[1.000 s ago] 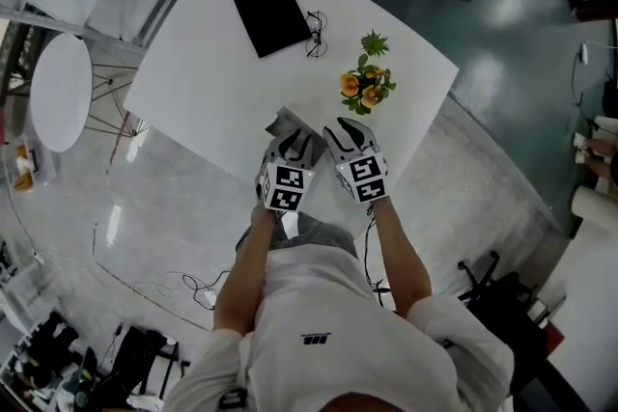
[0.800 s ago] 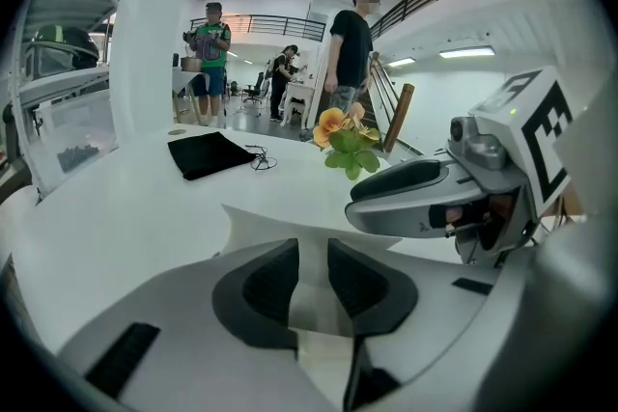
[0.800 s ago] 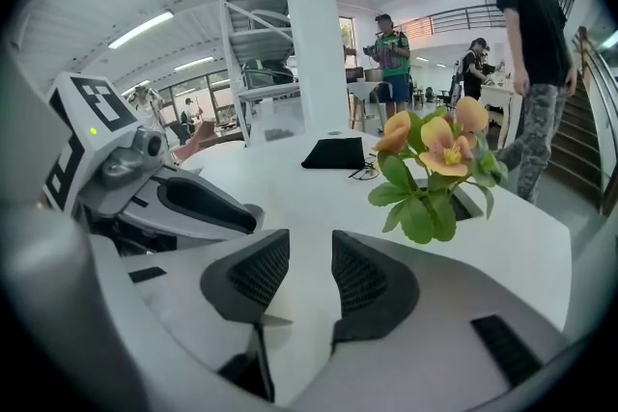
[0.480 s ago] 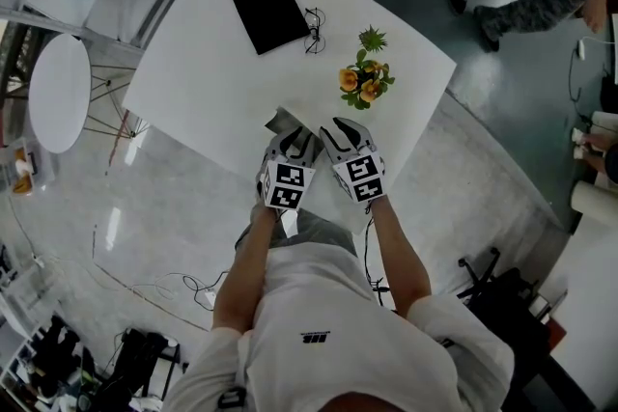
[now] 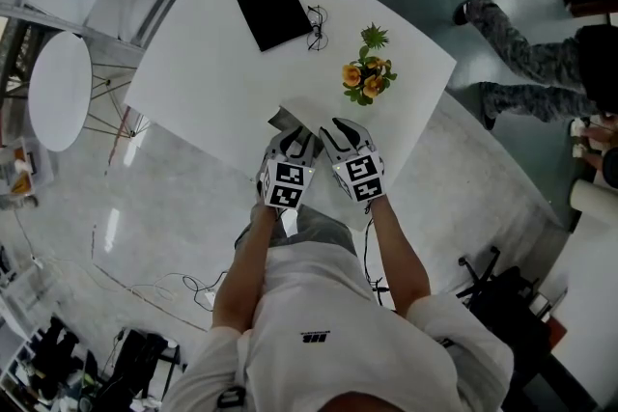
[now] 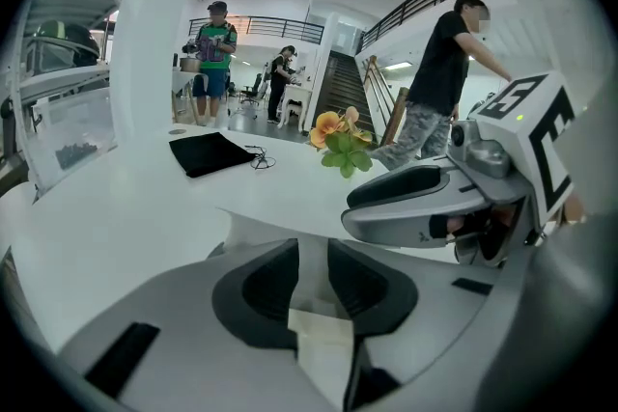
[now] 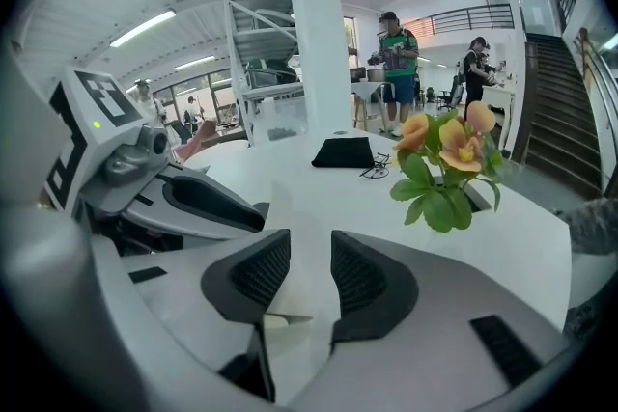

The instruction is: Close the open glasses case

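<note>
As the left gripper [image 6: 313,277] clamps one white flap of the glasses case [image 5: 286,118] and the right gripper [image 7: 311,277] clamps another, the case sits at the table's [image 5: 212,72] 6 o'clock edge. Step: folding shut, apparently unfinished. Next: bring the flaps together squarely. Glasses [image 5: 317,29] lie at 12 o'clock, well apart.

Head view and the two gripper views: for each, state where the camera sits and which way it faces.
Head view: on the person's head, facing steeply down at the table; forearms, left gripper and right gripper show.
Left gripper view: on that gripper, facing along its jaws toward the flowers; right gripper alongside.
Right gripper view: likewise; left gripper alongside.
Shared: flowers, glasses case between jaws.
</note>
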Demonstrator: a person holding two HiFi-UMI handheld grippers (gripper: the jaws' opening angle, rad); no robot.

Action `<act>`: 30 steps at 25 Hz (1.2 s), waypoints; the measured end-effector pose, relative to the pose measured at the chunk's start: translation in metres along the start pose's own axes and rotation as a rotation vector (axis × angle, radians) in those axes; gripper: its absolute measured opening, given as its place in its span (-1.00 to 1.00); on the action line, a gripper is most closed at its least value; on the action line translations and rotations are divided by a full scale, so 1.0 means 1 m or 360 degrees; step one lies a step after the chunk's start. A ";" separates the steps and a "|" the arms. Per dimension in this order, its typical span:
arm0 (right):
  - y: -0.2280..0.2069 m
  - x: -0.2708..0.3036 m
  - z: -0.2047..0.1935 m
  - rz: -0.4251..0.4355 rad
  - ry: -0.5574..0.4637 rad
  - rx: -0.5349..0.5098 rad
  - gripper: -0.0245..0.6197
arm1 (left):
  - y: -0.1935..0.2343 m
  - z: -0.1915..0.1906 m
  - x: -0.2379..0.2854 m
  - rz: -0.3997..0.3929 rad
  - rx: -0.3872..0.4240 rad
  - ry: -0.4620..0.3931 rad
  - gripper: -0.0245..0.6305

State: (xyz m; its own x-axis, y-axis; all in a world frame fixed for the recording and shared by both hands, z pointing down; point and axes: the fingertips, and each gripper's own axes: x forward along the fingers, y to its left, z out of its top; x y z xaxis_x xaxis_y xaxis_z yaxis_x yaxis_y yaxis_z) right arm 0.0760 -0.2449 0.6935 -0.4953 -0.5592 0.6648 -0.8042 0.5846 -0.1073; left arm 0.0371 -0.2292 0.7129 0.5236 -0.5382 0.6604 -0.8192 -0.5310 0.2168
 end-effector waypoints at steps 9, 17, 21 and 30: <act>0.009 0.001 -0.007 -0.0005 0.0007 -0.0017 -0.51 | 0.002 -0.008 -0.007 -0.0009 -0.0005 0.0003 -0.59; 0.022 -0.001 -0.005 0.0007 0.0023 0.0002 -0.51 | 0.003 -0.017 -0.013 -0.0019 -0.0006 0.0020 -0.59; 0.025 -0.001 -0.008 0.0010 0.0030 -0.0008 -0.51 | 0.003 -0.020 -0.015 -0.0021 0.0000 0.0022 -0.59; 0.033 0.000 -0.011 0.0009 0.0053 -0.0028 -0.51 | 0.005 -0.029 -0.019 -0.0024 -0.0002 0.0044 -0.59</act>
State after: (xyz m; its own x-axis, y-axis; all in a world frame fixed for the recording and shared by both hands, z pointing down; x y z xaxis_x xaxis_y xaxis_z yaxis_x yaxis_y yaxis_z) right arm 0.0526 -0.2191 0.6976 -0.4882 -0.5364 0.6884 -0.7955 0.5979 -0.0982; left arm 0.0160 -0.2025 0.7220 0.5295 -0.5118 0.6765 -0.8113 -0.5384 0.2277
